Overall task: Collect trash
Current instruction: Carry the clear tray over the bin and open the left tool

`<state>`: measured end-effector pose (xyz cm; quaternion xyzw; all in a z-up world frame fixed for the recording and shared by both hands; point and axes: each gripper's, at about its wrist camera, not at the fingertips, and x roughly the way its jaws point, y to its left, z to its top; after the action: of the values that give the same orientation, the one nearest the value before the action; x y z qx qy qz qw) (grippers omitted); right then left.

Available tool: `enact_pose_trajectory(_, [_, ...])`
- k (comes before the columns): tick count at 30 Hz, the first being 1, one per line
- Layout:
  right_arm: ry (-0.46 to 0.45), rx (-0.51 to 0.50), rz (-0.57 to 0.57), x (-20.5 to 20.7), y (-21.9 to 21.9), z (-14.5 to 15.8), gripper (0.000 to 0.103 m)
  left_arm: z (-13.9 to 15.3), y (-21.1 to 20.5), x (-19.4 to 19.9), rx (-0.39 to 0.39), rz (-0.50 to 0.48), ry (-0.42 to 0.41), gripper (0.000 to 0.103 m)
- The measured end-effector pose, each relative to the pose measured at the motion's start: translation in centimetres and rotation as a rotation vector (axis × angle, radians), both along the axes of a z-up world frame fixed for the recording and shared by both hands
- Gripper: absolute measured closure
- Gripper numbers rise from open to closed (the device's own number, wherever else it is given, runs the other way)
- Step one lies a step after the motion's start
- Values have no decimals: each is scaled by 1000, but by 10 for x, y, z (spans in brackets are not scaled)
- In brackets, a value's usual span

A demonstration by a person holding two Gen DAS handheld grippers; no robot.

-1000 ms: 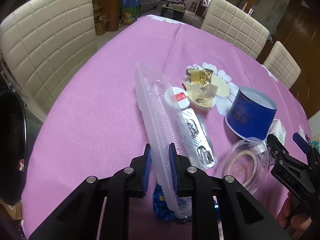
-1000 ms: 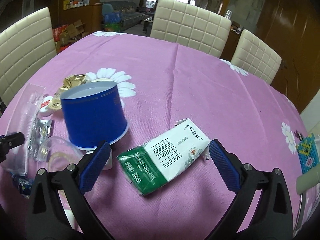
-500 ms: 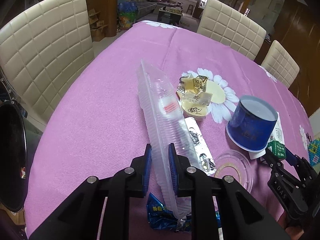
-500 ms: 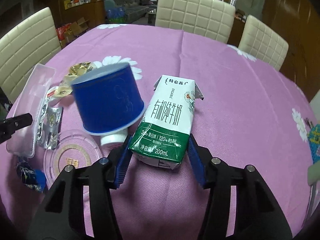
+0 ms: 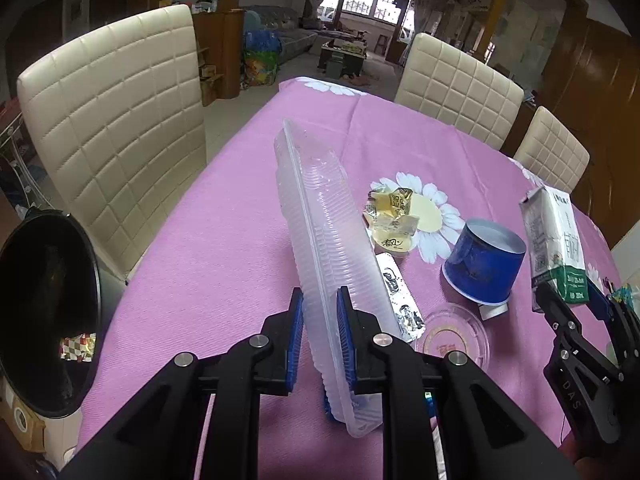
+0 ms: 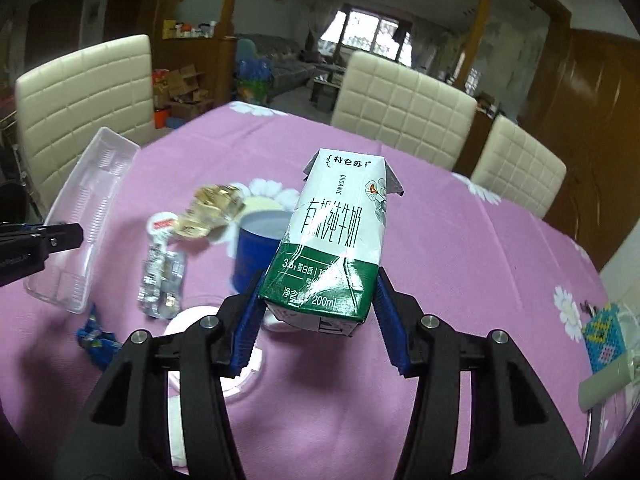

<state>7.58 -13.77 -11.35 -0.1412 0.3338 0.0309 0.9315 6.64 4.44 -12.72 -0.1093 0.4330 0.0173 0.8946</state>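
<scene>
My left gripper [image 5: 319, 332] is shut on a long clear plastic tray [image 5: 320, 232], held tilted above the pink table; the tray also shows in the right wrist view [image 6: 90, 208]. My right gripper [image 6: 316, 312] is shut on a green and white milk carton [image 6: 340, 236], lifted off the table; it also shows in the left wrist view [image 5: 554, 240]. On the table lie a blue paper cup [image 5: 482, 266], gold wrappers [image 5: 390, 218], a foil blister pack [image 5: 400, 300], a clear round lid [image 5: 452, 340] and a blue wrapper [image 6: 96, 340].
A black trash bin [image 5: 44, 312] stands at the left below the table edge. Cream chairs [image 5: 116, 128] surround the pink tablecloth [image 5: 208, 264]. A small white cap [image 6: 162, 224] lies near the wrappers. A beaded box [image 6: 604, 340] sits at the right edge.
The right gripper closed on the milk carton and lifted it upright. The left gripper raised the plastic tray higher off the table.
</scene>
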Motion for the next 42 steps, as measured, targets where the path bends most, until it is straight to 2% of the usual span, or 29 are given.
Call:
enact_pose_trajectory(22, [-12, -10, 408, -26, 131, 10, 49, 17, 83, -72, 39, 240, -38, 86])
enact_pose_trajectory(42, [-20, 1, 630, -31, 191, 12, 49, 20, 122, -102, 85, 432, -30, 86])
